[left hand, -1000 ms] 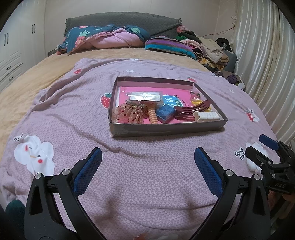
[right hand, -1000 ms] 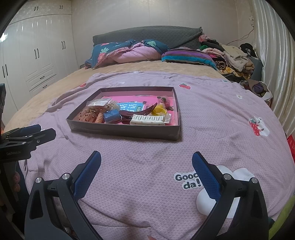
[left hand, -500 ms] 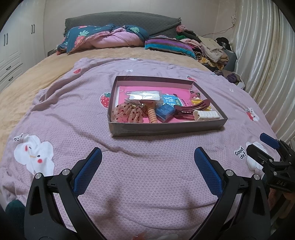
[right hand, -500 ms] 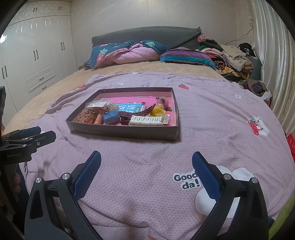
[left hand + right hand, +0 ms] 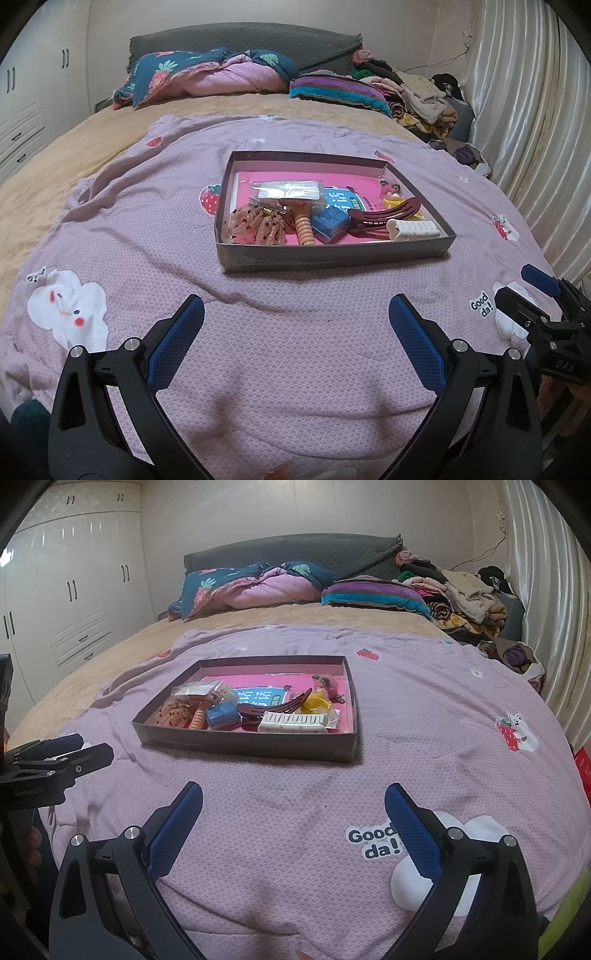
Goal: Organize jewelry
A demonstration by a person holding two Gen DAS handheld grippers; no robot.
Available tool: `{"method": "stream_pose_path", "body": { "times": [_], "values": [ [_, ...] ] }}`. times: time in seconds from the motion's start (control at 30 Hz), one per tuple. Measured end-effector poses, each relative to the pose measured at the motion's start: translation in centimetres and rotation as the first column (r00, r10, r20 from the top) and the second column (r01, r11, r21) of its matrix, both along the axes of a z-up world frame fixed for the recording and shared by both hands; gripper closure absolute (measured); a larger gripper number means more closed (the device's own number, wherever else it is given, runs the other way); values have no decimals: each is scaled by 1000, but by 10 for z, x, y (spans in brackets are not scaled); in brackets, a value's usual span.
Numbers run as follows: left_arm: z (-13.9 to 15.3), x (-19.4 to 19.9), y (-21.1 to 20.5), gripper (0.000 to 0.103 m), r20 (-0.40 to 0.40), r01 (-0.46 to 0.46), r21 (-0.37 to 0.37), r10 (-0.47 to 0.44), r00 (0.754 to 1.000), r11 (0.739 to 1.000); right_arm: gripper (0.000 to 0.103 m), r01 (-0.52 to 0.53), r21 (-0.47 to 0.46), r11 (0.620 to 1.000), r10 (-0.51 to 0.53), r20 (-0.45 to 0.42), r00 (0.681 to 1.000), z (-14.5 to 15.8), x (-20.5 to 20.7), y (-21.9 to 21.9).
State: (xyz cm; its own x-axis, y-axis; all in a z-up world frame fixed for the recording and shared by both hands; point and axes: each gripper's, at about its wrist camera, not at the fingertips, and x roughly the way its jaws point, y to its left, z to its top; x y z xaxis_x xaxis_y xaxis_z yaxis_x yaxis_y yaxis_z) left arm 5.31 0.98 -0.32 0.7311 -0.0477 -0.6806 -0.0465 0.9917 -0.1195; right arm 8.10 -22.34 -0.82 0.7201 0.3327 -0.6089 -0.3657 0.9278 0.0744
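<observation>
Jewelry and hair accessories sit heaped in a shallow cardboard box [image 5: 332,254] that we see at the centre of the left wrist view, resting on a lilac quilt [image 5: 280,354] spread over the bed. Inside the box, along its near wall, we make out a pink speckled scrunchie [image 5: 256,227] at the left, a peach ribbed handle [image 5: 304,230] just beside it, a blue block [image 5: 330,223], a dark red hair claw [image 5: 384,216] and a white hair clip [image 5: 413,229] at the right. A clear plastic packet [image 5: 290,189] lies behind them on the pink lining.

Our left gripper [image 5: 295,343] hovers at the bottom of its frame with its blue pads spread wide and nothing between them, well short of the box. Our right gripper [image 5: 293,829] is likewise released and empty at the bottom of its own view, above the quilt near a "Good da!" print [image 5: 373,843]; the box [image 5: 258,744] lies up and left of it. White wardrobe doors [image 5: 70,602] fill the upper left of that view.
</observation>
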Motion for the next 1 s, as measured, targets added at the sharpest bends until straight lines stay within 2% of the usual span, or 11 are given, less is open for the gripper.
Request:
{"method": "stream_pose_path", "body": {
  "times": [0.8,1.0],
  "values": [
    [-1,0,-3,9,2,32,-41,-32,999,999,5,1,-3,1000,-1,3,1000,0,0,1],
    [-7,8,1,9,-39,-20,-52,18,999,998,5,3,-9,1000,-3,4,1000,-2,1,0]
  ]
}}
